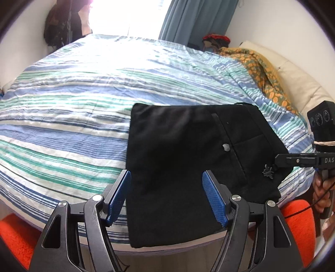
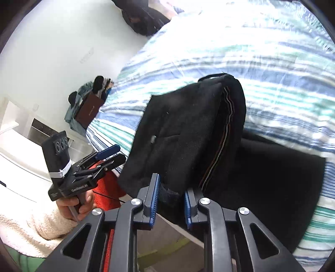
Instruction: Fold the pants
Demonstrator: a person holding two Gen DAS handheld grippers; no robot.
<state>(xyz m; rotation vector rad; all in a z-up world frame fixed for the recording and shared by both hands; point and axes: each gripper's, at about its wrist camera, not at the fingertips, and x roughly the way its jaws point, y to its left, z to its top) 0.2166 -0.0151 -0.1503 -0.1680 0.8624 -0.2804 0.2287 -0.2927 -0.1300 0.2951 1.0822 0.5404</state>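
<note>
Black pants (image 1: 178, 163) lie folded into a compact rectangle at the near edge of the striped bed (image 1: 73, 104). My left gripper (image 1: 166, 194) is open, its blue pads on either side of the pants' near part, holding nothing. My right gripper (image 1: 278, 161) enters from the right at the pants' right edge. In the right wrist view the right gripper (image 2: 170, 200) has its blue pads closed on a fold of the pants (image 2: 188, 134), lifting the waistband layer. The left gripper (image 2: 108, 154) shows there, open, left of the pants.
An orange patterned blanket (image 1: 263, 73) and a cream pillow (image 1: 299, 83) lie at the bed's right side. Orange fuzzy fabric (image 1: 299, 221) sits below the bed edge. Teal curtains (image 1: 194, 18) hang by a bright window. Clothes and a brown book (image 2: 88, 110) lie by the bed.
</note>
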